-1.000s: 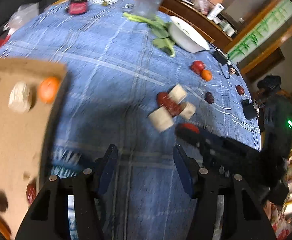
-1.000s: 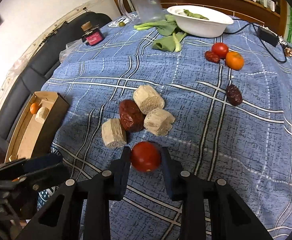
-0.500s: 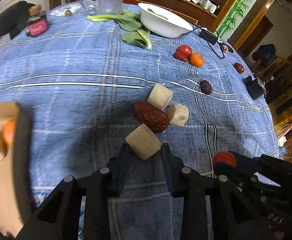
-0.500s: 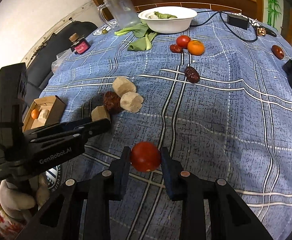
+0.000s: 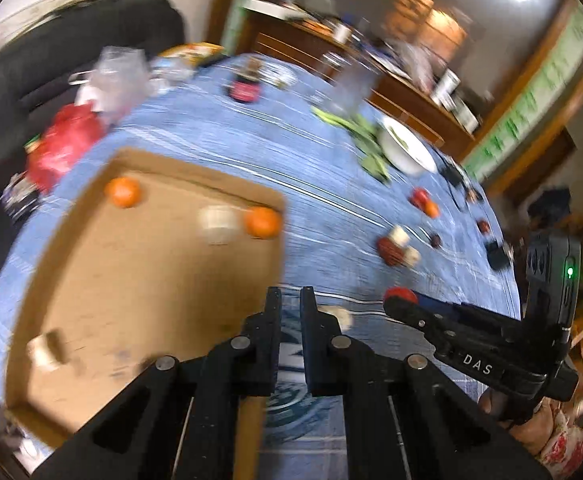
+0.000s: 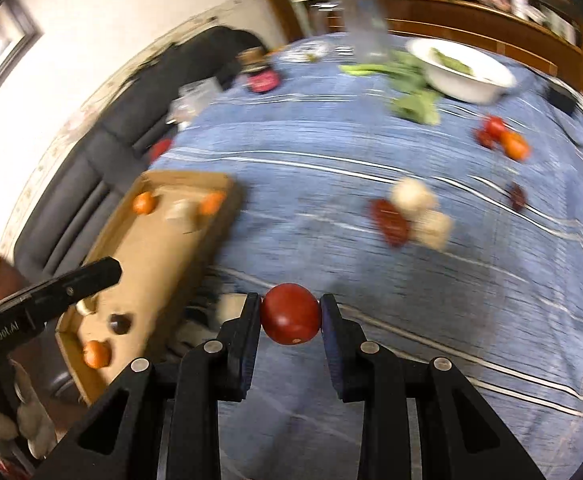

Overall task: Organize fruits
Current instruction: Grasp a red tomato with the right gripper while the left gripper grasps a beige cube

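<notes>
1. The cardboard box on the bench holds two oranges at its far wall, a pale chunk between them.
2. The right gripper grasps a red tomato above the bench beside the box.
3. The left gripper hovers over the box's edge, fingers nearly closed on nothing.

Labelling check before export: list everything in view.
cardboard box: 1, brown, table's left edge
oranges: 3, orange, inside box
beige blocks: 2, beside the date, mid-table
date: 1, dark red, mid-table
bowl: 1, white, far side
greens: green, beside bowl
tablecloth: 1, blue plaid
tomato: 1, red, in right gripper
left gripper: black, nearly closed, empty
right gripper: black, clamping tomato
</notes>
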Available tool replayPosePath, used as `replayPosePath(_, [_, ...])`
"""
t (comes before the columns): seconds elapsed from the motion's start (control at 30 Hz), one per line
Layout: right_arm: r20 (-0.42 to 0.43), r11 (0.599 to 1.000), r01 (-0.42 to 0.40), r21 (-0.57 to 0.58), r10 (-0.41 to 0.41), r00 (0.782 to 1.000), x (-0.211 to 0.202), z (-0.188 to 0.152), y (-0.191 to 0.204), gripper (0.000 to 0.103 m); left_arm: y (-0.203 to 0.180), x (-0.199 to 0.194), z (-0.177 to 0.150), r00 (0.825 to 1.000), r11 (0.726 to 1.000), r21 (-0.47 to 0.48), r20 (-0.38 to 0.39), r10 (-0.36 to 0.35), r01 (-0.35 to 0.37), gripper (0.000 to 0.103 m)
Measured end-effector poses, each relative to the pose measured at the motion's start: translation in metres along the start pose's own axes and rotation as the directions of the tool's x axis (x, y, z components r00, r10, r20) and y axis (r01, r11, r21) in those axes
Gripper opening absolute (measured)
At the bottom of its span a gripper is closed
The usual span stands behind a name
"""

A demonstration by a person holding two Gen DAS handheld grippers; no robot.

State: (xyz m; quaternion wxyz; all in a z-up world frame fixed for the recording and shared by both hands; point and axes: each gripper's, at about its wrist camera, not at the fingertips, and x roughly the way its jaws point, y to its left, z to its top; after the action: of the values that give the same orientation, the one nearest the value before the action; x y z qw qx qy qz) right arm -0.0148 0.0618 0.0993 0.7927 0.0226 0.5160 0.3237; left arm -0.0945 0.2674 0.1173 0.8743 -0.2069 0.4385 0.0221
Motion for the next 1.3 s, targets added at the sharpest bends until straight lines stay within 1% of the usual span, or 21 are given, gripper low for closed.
replayPosePath(0.1, [-0.009, 0.998, -0.029, -0.047, 0.028, 1.000, 0.008, 0.003, 0.031, 0.032, 0.036, -0.021, -0.007, 0.999, 0.998, -0.061, 0.027, 0.018, -0.017, 0.009])
replayPosePath(0.2, [-0.014, 0.996, -0.034, -0.084, 0.033, 0.999, 0.012, 0.003, 0.053, 0.032, 0.064, -0.031, -0.014, 0.999, 0.991, -0.131, 0.033, 0.000, 0.004, 0.009])
replayPosePath(0.3, [-0.014, 0.996, -0.020, -0.092, 0.019, 1.000, 0.011, -0.003, 0.058, 0.032, 0.075, -0.028, -0.018, 1.000, 0.988, -0.156, 0.023, -0.018, 0.021, 0.009])
replayPosePath(0.37, [-0.016, 0.997, -0.005, -0.076, 0.003, 1.000, 0.010, -0.008, 0.051, 0.032, 0.073, -0.020, -0.018, 0.999, 0.987, -0.154, 0.004, -0.035, 0.035, 0.009])
replayPosePath(0.5, [-0.023, 1.000, 0.025, -0.012, -0.025, 0.999, 0.003, -0.017, 0.027, 0.032, 0.039, 0.007, -0.014, 0.995, 0.994, -0.073, -0.046, -0.085, 0.081, 0.009])
replayPosePath(0.6, [-0.019, 0.999, 0.046, 0.023, -0.046, 0.999, -0.007, -0.024, 0.010, 0.032, 0.003, 0.031, -0.012, 0.988, 0.993, 0.008, -0.100, -0.113, 0.115, 0.010])
replayPosePath(0.67, [-0.013, 0.997, 0.059, 0.047, -0.058, 0.998, -0.015, -0.030, -0.001, 0.032, -0.016, 0.044, -0.013, 0.982, 0.989, 0.047, -0.134, -0.131, 0.139, 0.013])
replayPosePath(0.7, [-0.010, 0.996, 0.065, 0.060, -0.064, 0.998, -0.019, -0.033, -0.007, 0.032, -0.030, 0.056, -0.015, 0.977, 0.986, 0.076, -0.163, -0.137, 0.151, 0.017])
replayPosePath(0.73, [-0.008, 0.995, 0.070, 0.069, -0.070, 0.998, -0.022, -0.035, -0.011, 0.032, -0.037, 0.063, -0.016, 0.975, 0.984, 0.089, -0.175, -0.135, 0.152, 0.021])
replayPosePath(0.77, [-0.005, 0.994, 0.080, 0.081, -0.079, 0.997, -0.026, -0.038, -0.017, 0.032, -0.045, 0.072, -0.018, 0.974, 0.983, 0.111, -0.190, -0.127, 0.149, 0.022])
replayPosePath(0.83, [-0.001, 0.990, 0.089, 0.107, -0.089, 0.996, -0.033, -0.043, -0.028, 0.032, -0.063, 0.094, -0.023, 0.972, 0.977, 0.170, -0.217, -0.087, 0.126, 0.022])
replayPosePath(0.87, [0.000, 0.989, 0.094, 0.117, -0.094, 0.996, -0.036, -0.046, -0.033, 0.032, -0.068, 0.102, -0.024, 0.971, 0.976, 0.184, -0.229, -0.073, 0.117, 0.022])
replayPosePath(0.9, [-0.001, 0.987, 0.099, 0.125, -0.100, 0.995, -0.040, -0.050, -0.038, 0.032, -0.071, 0.106, -0.025, 0.970, 0.975, 0.192, -0.233, -0.068, 0.114, 0.023])
replayPosePath(0.93, [0.000, 0.986, 0.102, 0.129, -0.103, 0.995, -0.041, -0.052, -0.040, 0.032, -0.077, 0.105, -0.025, 0.981, 0.971, 0.219, -0.187, -0.057, 0.098, 0.036])
replayPosePath(0.97, [0.001, 0.985, 0.106, 0.132, -0.108, 0.994, -0.044, -0.055, -0.043, 0.032, -0.079, 0.107, -0.025, 0.981, 0.969, 0.230, -0.186, -0.048, 0.091, 0.046])
replayPosePath(1.03, [-0.002, 0.984, 0.109, 0.140, -0.110, 0.994, -0.047, -0.059, -0.047, 0.032, -0.085, 0.109, -0.025, 0.985, 0.965, 0.256, -0.171, -0.022, 0.066, 0.047])
replayPosePath(1.1, [-0.004, 0.983, 0.109, 0.146, -0.110, 0.994, -0.048, -0.062, -0.050, 0.032, -0.092, 0.111, -0.029, 0.988, 0.950, 0.312, -0.153, 0.026, 0.023, 0.047])
replayPosePath(1.17, [-0.004, 0.984, 0.106, 0.147, -0.106, 0.994, -0.047, -0.063, -0.050, 0.032, -0.095, 0.110, -0.032, 0.989, 0.937, 0.348, -0.143, 0.049, 0.004, 0.047])
replayPosePath(1.23, [-0.006, 0.984, 0.104, 0.143, -0.104, 0.995, -0.046, -0.063, -0.048, 0.032, -0.095, 0.109, -0.034, 0.988, 0.934, 0.357, -0.147, 0.044, 0.012, 0.047])
replayPosePath(1.3, [-0.004, 0.986, 0.099, 0.137, -0.100, 0.995, -0.045, -0.061, -0.044, 0.032, -0.086, 0.106, -0.033, 0.987, 0.944, 0.327, -0.160, 0.009, 0.045, 0.047])
